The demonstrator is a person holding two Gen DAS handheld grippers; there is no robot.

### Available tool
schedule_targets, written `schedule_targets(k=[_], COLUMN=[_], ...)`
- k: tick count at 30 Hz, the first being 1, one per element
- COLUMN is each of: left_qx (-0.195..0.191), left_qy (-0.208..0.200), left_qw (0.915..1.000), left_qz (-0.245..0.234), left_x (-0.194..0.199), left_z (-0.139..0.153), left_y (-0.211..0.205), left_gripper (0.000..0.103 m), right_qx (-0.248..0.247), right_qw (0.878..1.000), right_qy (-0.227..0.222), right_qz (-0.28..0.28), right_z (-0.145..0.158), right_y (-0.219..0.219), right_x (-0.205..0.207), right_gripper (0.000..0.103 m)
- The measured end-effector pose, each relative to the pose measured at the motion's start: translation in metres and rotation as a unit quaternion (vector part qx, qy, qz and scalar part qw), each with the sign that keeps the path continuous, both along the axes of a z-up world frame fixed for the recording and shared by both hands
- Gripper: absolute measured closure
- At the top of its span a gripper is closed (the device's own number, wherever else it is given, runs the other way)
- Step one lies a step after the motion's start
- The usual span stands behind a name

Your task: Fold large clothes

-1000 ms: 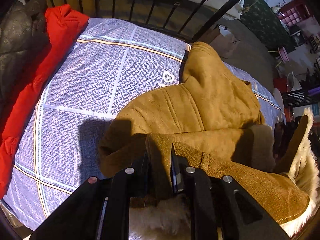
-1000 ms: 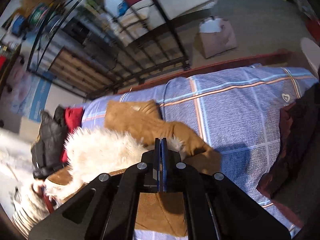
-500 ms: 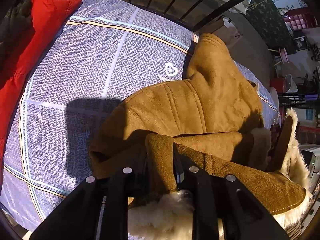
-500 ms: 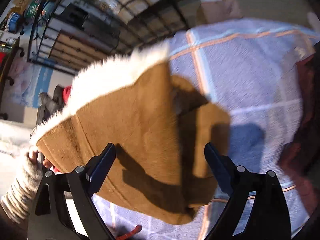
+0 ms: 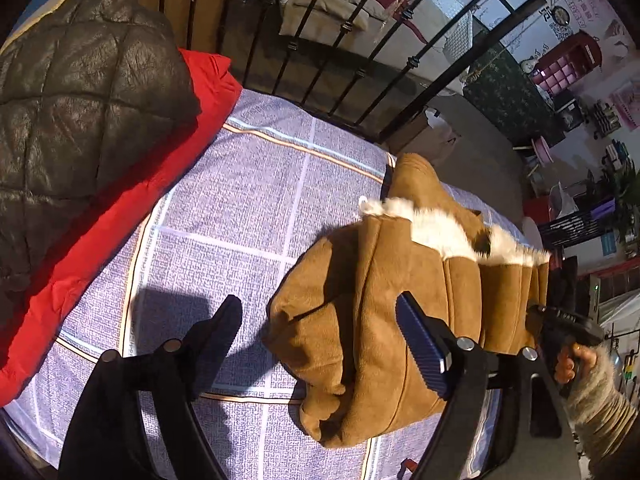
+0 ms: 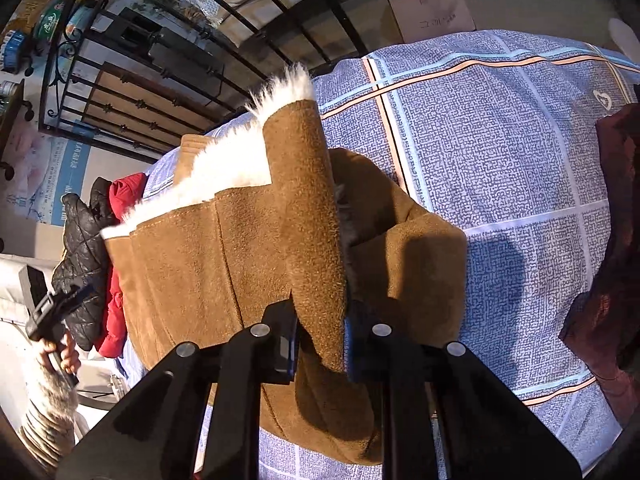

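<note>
A tan suede coat (image 5: 384, 312) with white fleece lining lies folded in a bundle on the blue checked bedspread (image 5: 240, 208). My left gripper (image 5: 320, 332) is open, its fingers (image 5: 420, 336) spread wide; the right finger lies against the coat and holds nothing. In the right wrist view the coat (image 6: 240, 264) fills the middle. My right gripper (image 6: 320, 344) is shut on an upright tan flap of the coat (image 6: 308, 208) with a fleece edge. The right gripper also shows in the left wrist view (image 5: 560, 328), at the coat's far right edge.
A red jacket (image 5: 120, 216) and a dark quilted jacket (image 5: 80, 96) lie along the bed's left side. A dark maroon garment (image 6: 612, 248) lies at the right. A black iron bed rail (image 5: 360, 52) runs along the far edge, with a cardboard box (image 6: 432, 8) on the floor beyond.
My left gripper has opened and let go of the coat edge. My right gripper, open half a second ago, has closed on a flap. The coat is now folded over.
</note>
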State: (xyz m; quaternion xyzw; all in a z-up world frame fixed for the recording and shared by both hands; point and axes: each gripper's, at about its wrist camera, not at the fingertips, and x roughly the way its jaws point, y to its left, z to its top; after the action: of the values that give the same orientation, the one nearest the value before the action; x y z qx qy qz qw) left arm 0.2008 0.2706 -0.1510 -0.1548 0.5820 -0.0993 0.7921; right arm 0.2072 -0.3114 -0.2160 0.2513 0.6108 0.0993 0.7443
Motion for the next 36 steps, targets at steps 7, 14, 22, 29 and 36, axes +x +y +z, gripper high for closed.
schedule_targets(k=[7, 14, 22, 29, 36], left_qx=[0.060, 0.070, 0.020, 0.037, 0.115], left_qy=[0.003, -0.003, -0.080, -0.073, 0.017], left_qw=[0.9960, 0.9937, 0.9958, 0.9965, 0.9931], left_qz=[-0.067, -0.087, -0.040, -0.013, 0.013], left_x=[-0.011, -0.002, -0.014, 0.037, 0.057], left_z=[-0.046, -0.063, -0.007, -0.011, -0.104], left_y=[-0.067, -0.113, -0.085, -0.072, -0.085], left_gripper=[0.022, 0.051, 0.085, 0.085, 0.058], right_qx=[0.001, -0.006, 0.002, -0.015, -0.090], right_qw=[1.000, 1.000, 0.997, 0.994, 0.994], right_qy=[-0.001, -0.011, -0.077, -0.097, 0.039], right_qz=[-0.010, -0.022, -0.030, -0.037, -0.046], right_z=[0.001, 0.010, 0.067, 0.077, -0.034], right_y=[-0.002, -0.001, -0.010, -0.005, 0.003], right_x=[-0.003, -0.016, -0.028, 0.044, 0.073], right_gripper=[0.086, 0.086, 0.087, 0.087, 0.084])
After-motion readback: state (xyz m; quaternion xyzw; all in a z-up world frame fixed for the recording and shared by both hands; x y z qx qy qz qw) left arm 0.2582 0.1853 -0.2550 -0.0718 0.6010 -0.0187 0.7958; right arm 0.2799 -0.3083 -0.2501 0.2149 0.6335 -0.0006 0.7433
